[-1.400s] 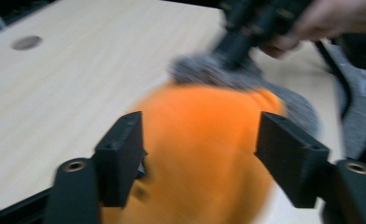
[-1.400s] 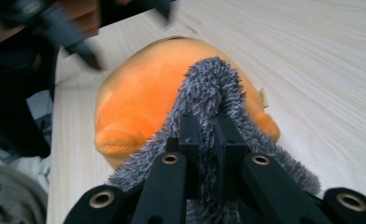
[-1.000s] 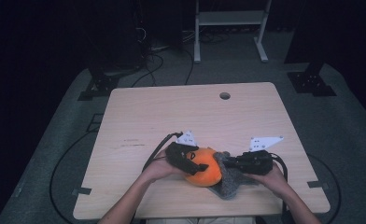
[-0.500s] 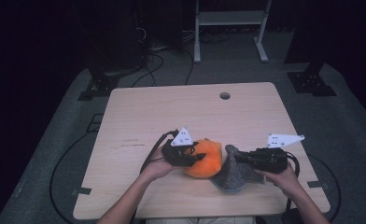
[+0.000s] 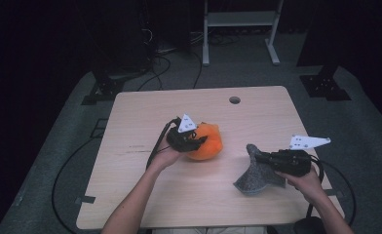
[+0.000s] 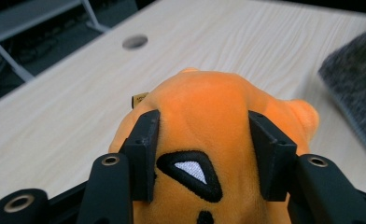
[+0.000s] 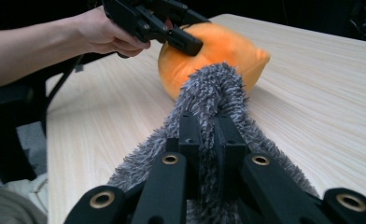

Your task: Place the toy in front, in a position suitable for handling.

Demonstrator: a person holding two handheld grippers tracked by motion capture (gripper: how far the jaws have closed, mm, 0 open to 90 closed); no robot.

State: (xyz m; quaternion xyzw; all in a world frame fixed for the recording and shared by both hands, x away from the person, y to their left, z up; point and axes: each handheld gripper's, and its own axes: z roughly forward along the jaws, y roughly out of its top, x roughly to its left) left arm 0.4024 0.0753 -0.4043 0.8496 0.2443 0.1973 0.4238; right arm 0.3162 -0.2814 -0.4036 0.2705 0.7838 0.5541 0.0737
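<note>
A light wooden table (image 5: 145, 195) stands on grey floor covering in a dark room, with a white metal frame (image 5: 240, 19) at the top centre of the high view and a round hole (image 5: 235, 100) near the table's far edge. In that view the left gripper (image 5: 199, 140) sits just left of centre, its jaws having just closed onto an orange plush toy (image 5: 209, 141), which rests on the table. At the lower right, the right gripper (image 5: 257, 157) pinches the upper edge of a grey fuzzy cloth (image 5: 257, 178), lifting it into a peak while its lower part lies on the wood, well apart from the toy. In the left gripper view, the two black jaws press into either side of the orange plush toy (image 6: 204, 112) at the frame's centre, a black-and-white stitched patch (image 6: 189, 172) between them; the grey fuzzy cloth (image 6: 358, 88) shows at the right edge. In the right gripper view, the jaws stand pressed together on the grey fuzzy cloth (image 7: 209, 93), which rises up the middle; behind it, at upper centre, the left gripper (image 7: 190, 46) clamps the orange plush toy (image 7: 232, 51), held by a hand (image 7: 106, 32) from the upper left.
</note>
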